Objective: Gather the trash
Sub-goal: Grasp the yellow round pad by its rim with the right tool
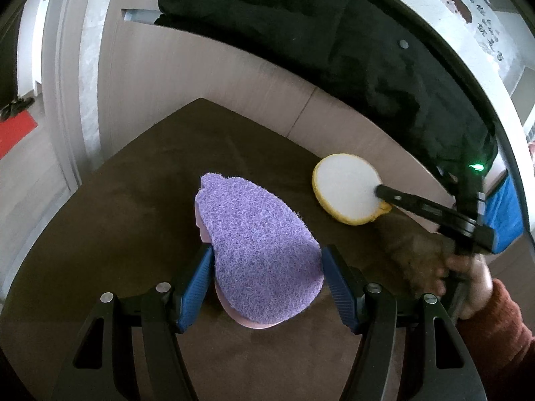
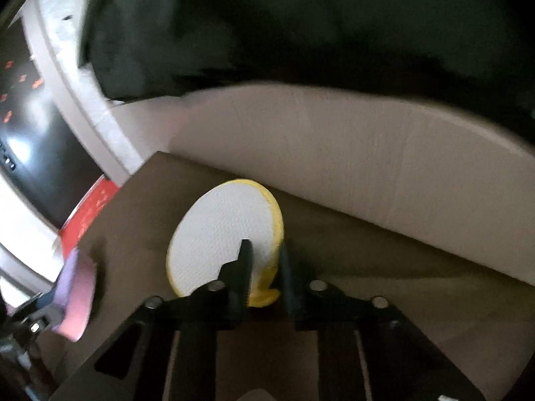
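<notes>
Two sponges on brown mat [image 1: 140,180]. Right gripper [image 2: 264,267] clamped on yellow pad [image 2: 224,234] rim; soft, light, edge grip suits. Left gripper [image 1: 267,284] astride purple sponge [image 1: 260,250], pads touching sides; squashy, likely gripped mid-body.

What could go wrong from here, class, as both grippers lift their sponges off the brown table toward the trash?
1. The right gripper pinches only the rim of the round yellow sponge; it may twist or slip out when lifted.
2. The left gripper holds the purple sponge at its near end, so the far end may sag or drag on the brown table.
3. The grippers work close together and may collide.
</notes>
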`<state>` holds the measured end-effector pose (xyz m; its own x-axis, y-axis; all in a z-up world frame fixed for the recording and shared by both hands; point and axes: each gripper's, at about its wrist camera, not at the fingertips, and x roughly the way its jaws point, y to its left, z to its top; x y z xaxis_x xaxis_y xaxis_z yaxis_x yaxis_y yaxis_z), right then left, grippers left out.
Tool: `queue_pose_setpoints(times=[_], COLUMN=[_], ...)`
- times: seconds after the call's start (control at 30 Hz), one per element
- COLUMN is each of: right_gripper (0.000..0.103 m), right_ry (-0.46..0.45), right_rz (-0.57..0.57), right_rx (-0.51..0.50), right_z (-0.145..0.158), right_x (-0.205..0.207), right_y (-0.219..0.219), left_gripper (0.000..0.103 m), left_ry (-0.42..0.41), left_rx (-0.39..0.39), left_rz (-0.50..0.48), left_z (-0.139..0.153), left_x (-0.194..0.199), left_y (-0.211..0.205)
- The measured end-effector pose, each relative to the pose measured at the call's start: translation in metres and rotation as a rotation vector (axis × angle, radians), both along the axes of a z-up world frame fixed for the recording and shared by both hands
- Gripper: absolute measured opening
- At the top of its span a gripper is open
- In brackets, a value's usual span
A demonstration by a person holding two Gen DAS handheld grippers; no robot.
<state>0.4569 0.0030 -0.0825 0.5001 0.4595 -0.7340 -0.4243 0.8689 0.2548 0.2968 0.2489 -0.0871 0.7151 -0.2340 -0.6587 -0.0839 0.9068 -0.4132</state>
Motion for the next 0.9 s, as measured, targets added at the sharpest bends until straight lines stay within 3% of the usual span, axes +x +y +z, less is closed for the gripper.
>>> queue_pose_setpoints(times=[0.23, 0.4, 0.47, 0.57, 0.73, 0.9], right_gripper=[0.008, 0.008, 0.013, 0.063, 0.065, 0.063], right_ry=[-0.118, -0.133, -0.132, -0.114, -0.101, -0.005], right_rz=[0.044, 0.042, 0.045, 0.051, 0.113, 0.058], right_rx=[-0.002, -0.017, -0.011, -0.016, -0.092, -0.043], right_z=[0.067, 0.088, 0.085, 0.070, 0.034, -0.003], right_x=[-0.066, -0.098, -0.101, -0.097, -0.081, -0.042], right_y=[-0.028, -0.051, -0.057, -0.063, -0.044, -0.038], left_gripper=[0.066, 0.066, 0.066, 0.066, 0.066, 0.066], left_ry=[-0.035, -0.040, -0.042, -0.043, -0.017, 0.018], left_rx=[-0.012, -0.025, -0.022, 0.006, 0.010, 0.000], left_rz=[-0.058, -0.086, -0.092, -0.092, -0.068, -0.059], left_z=[0.018, 0.023, 0.025, 0.027, 0.020, 0.005], left_x=[-0.010, -0.015, -0.016, -0.018, -0.011, -0.003], left_y=[-0.028, -0.047, -0.050, -0.050, -0.040, -0.030])
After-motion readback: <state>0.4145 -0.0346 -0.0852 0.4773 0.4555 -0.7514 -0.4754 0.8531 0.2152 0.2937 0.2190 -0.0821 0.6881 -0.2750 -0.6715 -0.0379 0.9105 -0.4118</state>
